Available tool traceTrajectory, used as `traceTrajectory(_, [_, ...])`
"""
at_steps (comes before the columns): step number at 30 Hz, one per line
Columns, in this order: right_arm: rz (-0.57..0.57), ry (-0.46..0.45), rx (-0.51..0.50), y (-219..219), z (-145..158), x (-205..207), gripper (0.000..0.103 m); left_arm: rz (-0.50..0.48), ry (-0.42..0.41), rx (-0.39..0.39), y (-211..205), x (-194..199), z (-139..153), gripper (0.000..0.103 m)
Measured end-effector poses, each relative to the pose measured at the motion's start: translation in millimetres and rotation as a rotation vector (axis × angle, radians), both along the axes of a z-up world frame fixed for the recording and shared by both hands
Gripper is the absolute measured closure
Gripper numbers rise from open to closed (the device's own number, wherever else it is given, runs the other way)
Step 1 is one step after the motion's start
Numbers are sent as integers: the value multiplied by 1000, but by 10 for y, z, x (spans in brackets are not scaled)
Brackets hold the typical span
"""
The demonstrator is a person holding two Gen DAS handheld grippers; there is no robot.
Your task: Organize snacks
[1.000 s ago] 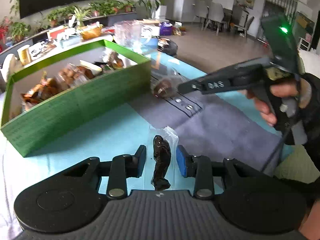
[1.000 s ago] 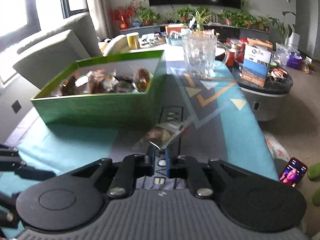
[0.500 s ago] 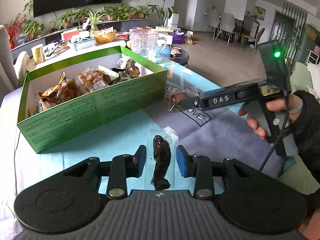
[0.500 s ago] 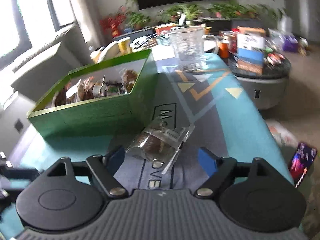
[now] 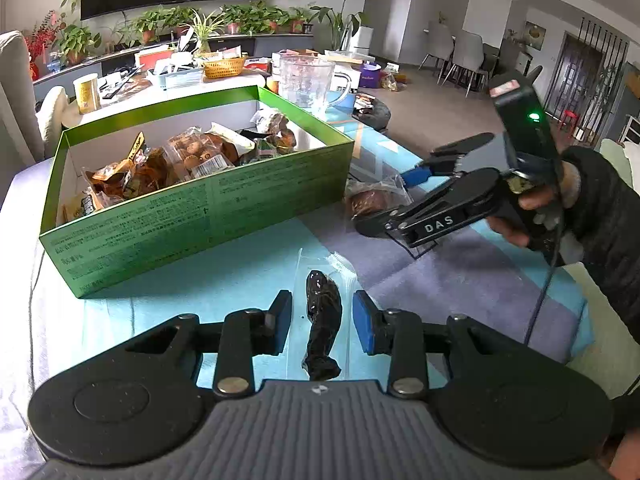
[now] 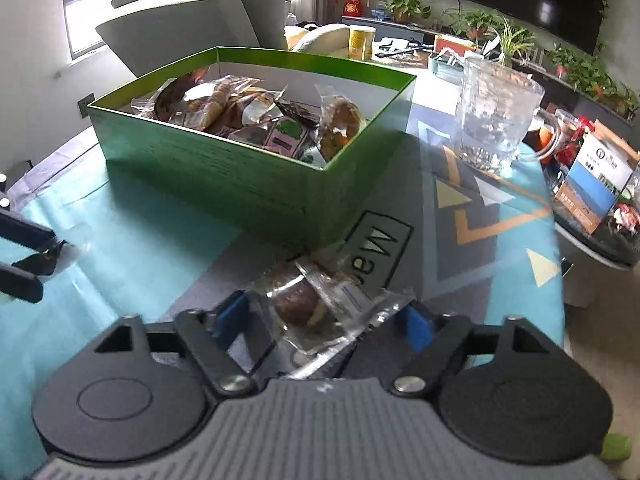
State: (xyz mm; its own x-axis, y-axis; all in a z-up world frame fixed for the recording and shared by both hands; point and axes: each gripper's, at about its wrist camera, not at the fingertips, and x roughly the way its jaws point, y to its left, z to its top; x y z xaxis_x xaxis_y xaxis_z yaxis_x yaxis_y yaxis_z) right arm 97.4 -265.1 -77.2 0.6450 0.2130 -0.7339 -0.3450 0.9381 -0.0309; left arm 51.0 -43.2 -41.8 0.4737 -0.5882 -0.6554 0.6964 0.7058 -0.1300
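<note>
A dark dried snack in a clear packet (image 5: 322, 320) sits between the blue pads of my left gripper (image 5: 322, 320), which is shut on it just above the teal cloth. My right gripper (image 6: 324, 316) is wide open. A brown pastry in a crinkled clear packet (image 6: 308, 304) lies on the grey mat between its fingers, with neither pad pressing on it. In the left wrist view the right gripper (image 5: 386, 200) is seen from the side, straddling that pastry packet (image 5: 368, 198) by the box corner. The green box (image 5: 200, 216) holds several wrapped snacks.
The green box (image 6: 240, 176) stands just beyond the pastry. A clear glass jug (image 6: 492, 116) stands behind the box on the right. A low round side table with a carton (image 6: 592, 192) is past the table's right edge. A grey sofa (image 6: 180, 16) is behind.
The right gripper's jaws went from shut on the pastry packet's edge to wide open; the packet now lies on the mat between them. The left gripper kept hold of the dark snack.
</note>
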Motion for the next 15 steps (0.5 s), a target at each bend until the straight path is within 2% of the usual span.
traceTrajectory(2, [-7,5,16,2,19,-58,47,7,1,-6,12,8,3,72])
traceTrajectory(5, [-6,6,42,45,30,-174,49,18,-1,-13,32,4,10,72])
traceTrajectory(10, [-10,-21,147,105,129,-365,49,32,-16,-16,94,-23,69,72])
traceTrajectory(15, [2,-96,154,233,345,-417,49,65,-51,-24,179,7,174,72])
